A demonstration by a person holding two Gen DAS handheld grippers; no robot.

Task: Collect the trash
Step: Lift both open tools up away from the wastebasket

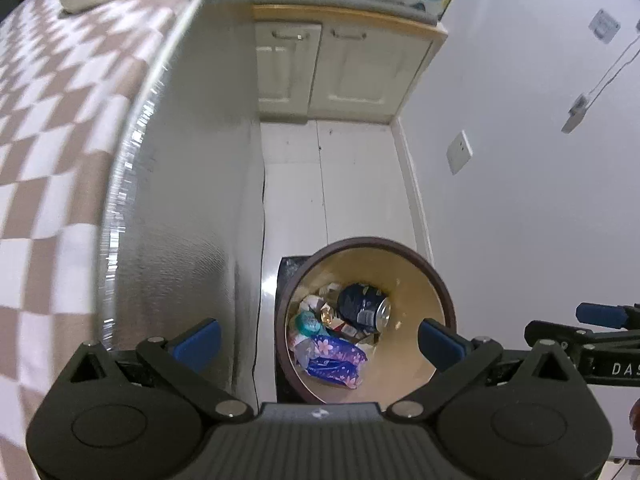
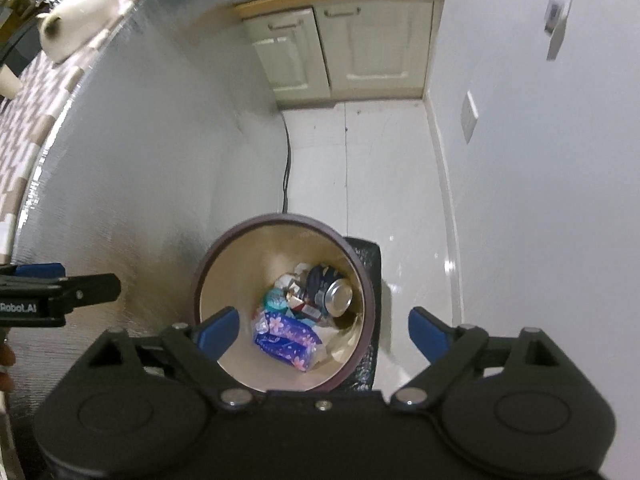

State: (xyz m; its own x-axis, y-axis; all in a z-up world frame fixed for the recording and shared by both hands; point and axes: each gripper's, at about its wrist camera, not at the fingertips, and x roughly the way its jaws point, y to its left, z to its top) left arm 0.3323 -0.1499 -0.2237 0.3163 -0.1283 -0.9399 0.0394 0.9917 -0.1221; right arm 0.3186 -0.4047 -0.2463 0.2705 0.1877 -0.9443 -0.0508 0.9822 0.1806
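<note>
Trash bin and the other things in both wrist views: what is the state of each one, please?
Trash bin: upright, no lid, partly filled.
Can: lying on its side inside the bin.
Purple flowered packet: lying in the bin.
Left tongs: open, holding nothing.
Right tongs: open, holding nothing.
Cabinet doors: both closed.

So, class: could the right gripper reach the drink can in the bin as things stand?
Probably yes. The right gripper hangs open above the bin, whose mouth is uncovered, and the can lies on top of the trash, though deep inside.

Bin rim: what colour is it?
Dark brown rim, cream inside; clearest in the right wrist view.
</note>
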